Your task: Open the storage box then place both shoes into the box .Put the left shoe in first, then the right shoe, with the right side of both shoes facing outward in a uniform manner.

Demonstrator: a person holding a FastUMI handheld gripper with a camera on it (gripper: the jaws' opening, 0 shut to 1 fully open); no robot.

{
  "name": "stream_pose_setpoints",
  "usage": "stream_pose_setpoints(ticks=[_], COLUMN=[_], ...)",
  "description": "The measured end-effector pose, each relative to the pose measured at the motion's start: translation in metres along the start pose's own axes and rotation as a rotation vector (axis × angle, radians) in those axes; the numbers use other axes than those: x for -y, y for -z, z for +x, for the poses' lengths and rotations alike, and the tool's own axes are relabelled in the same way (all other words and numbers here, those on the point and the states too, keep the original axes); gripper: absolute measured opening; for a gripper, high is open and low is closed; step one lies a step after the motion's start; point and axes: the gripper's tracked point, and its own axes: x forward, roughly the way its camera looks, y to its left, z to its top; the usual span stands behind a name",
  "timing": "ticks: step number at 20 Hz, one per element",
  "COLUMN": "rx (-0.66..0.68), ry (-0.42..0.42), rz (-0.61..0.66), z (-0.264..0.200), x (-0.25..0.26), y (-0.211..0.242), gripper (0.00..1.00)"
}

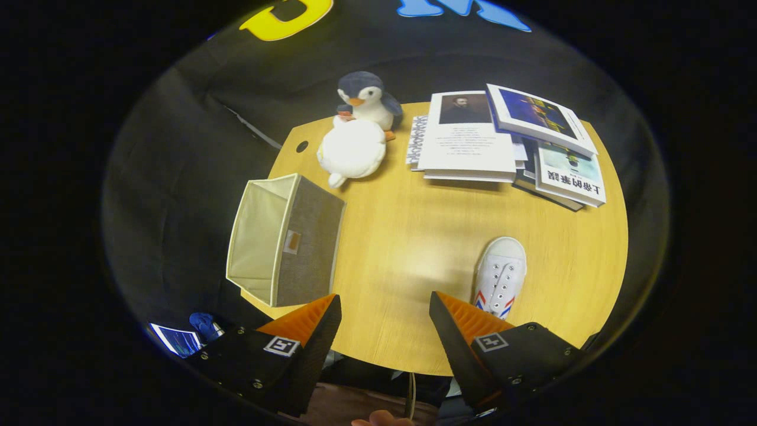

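A grey fabric storage box [282, 241] with a cream lining lies on its side at the table's left edge, its open mouth facing left. A white canvas shoe [501, 273] with red and blue side stripes rests on the table just beyond my right finger, toe pointing away from me. My gripper [385, 313] hovers above the near edge of the table, open, with nothing between its fingers. The left finger [307, 324] sits close to the box's near corner; the right finger [464, 322] overlaps the shoe's heel end.
A round wooden table [414, 236] carries a white plush toy [353, 148] and a penguin plush [366, 97] at the far side. Several books [508, 142] are stacked at the far right. A fingertip [381, 420] shows below the fingers.
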Motion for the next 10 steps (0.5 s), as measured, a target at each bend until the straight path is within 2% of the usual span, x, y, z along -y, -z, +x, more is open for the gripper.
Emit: stream_pose_setpoints(ticks=[10], rx=[-0.007], ry=[0.087], rz=[0.125], z=[0.004], x=[0.091], y=[0.039], gripper=[0.92])
